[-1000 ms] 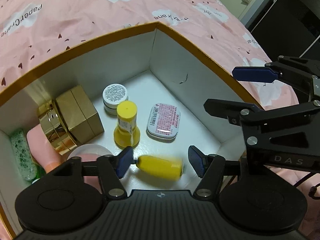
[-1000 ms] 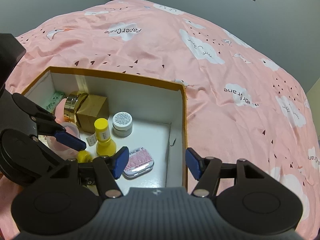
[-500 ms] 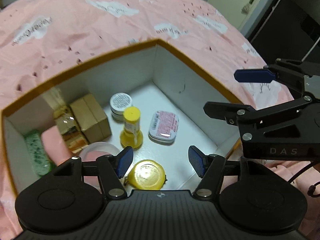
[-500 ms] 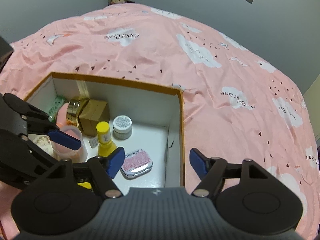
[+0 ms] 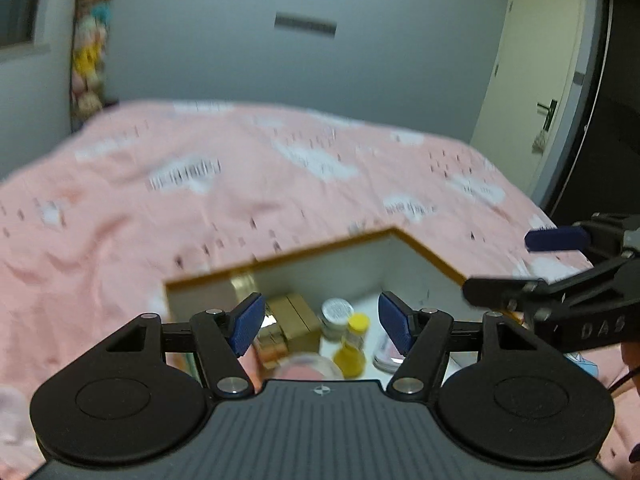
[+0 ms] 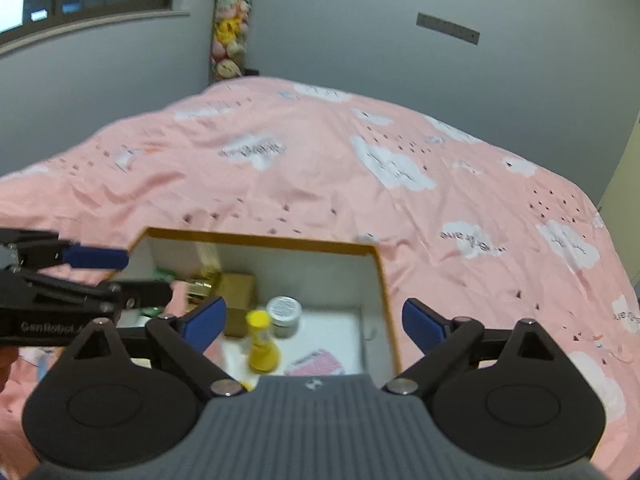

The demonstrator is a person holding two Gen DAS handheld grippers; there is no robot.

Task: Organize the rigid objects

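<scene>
A: Left tool (image 5: 320, 322) and right tool (image 6: 312, 322) both empty, jaws opening, nothing between pads. Box (image 6: 382, 276) low centre on bed (image 6: 360, 168); yellow bottle (image 6: 262, 342) upright inside, jar (image 6: 285, 314) and tin (image 6: 316, 362) alongside.

B: Versus a second back: lifted off, tilted up, wall now filling top of frame. Best pulled straight up, clear of rim.

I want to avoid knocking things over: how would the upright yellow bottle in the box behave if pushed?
The yellow bottle looks tall and narrow-topped, so a high push may tip it. Lying down, its round body would probably roll.
</scene>
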